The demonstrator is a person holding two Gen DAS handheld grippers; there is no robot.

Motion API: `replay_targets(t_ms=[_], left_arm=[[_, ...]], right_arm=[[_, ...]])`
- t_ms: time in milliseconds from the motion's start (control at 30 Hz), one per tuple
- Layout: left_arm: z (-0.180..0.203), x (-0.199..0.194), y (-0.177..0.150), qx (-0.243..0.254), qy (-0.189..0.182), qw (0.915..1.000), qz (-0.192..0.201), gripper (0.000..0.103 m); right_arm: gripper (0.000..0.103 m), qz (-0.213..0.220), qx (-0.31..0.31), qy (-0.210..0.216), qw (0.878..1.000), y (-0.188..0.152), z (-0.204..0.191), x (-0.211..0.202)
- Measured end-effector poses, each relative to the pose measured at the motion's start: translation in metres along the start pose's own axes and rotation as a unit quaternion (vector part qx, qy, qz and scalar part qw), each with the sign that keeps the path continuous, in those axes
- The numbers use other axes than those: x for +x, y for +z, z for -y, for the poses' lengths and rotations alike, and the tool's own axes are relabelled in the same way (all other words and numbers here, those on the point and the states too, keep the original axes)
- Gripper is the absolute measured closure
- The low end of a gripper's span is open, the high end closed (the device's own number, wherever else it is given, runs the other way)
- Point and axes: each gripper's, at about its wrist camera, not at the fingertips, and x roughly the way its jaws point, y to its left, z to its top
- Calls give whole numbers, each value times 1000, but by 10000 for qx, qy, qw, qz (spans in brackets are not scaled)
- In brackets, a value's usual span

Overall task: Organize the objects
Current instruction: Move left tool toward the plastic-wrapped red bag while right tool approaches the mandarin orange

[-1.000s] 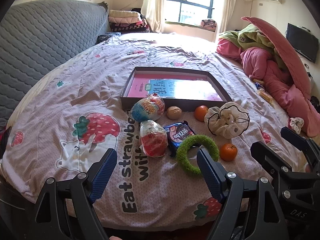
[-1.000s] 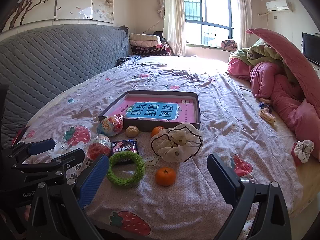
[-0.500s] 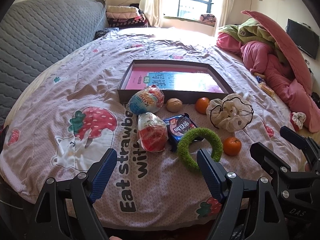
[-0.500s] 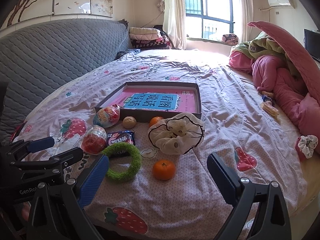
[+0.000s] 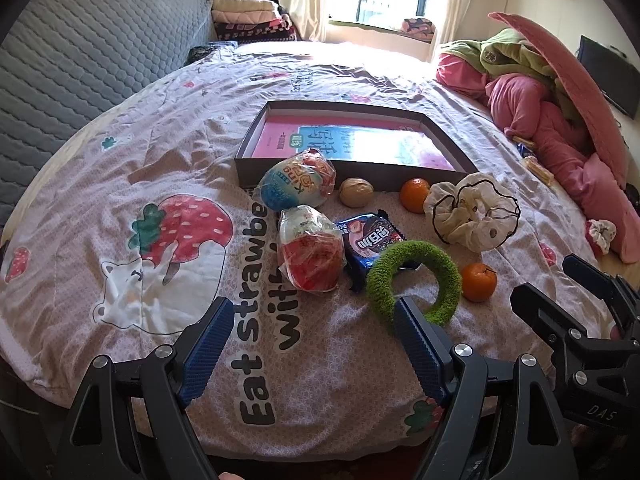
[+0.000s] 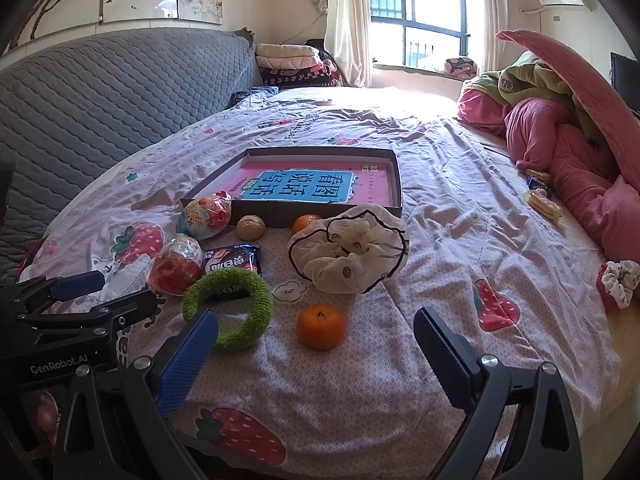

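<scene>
Left claw (image 5: 312,334) held wide apart above the near edge of the bed (image 5: 120,168), gripping nothing, blue pads facing inward. Right claw (image 6: 316,344) likewise spread wide and empty, hovering low over the strawberry-print sheet. Each claw visible at the edge of the other's view – side by side, apart.

Scattered on the sheet just ahead:
- green fuzzy ring (image 5: 414,280), lying flat, nearest the left claw's right finger and partly over the dark snack packet (image 5: 370,240)
- near tangerine (image 6: 321,326), alone, just right of the ring and between the right claw's fingers in that view
- far tangerine (image 5: 415,195), close against the front wall of the tray
- walnut (image 5: 356,192), left of that tangerine, also near the tray wall
- two wrapped egg-shaped toys – a red one (image 5: 310,254) beside the packet, a blue-and-white one (image 5: 296,186) behind it, touching or nearly touching the tray's front corner
- cream scrunchie with dark trim (image 5: 472,216), crumpled, right of the far tangerine

Beyond them, shallow dark tray (image 5: 360,170) lined with a pink and blue printed sheet, nothing else inside. Farther right, heaped pink and green bedding (image 5: 552,120); small floral scrunchie (image 6: 620,280) near the bed's right edge. Grey quilted headboard (image 6: 100,100) along the left.
</scene>
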Motion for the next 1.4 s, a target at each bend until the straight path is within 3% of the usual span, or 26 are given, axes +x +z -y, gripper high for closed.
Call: replay_targets(t_ms=[900, 1167, 1400], left_arm=[[-17, 42, 5, -259, 2, 9993, -269, 20], [-16, 55, 10, -291, -89, 9990, -325, 20], [-20, 67, 16, -376, -118, 9986, -364, 20]], right_arm=[[12, -481, 20, -264, 9985, -15, 11, 36], [21, -680, 62, -315, 9972, -20, 17, 49], [23, -765, 92, -294, 9966, -22, 18, 58]])
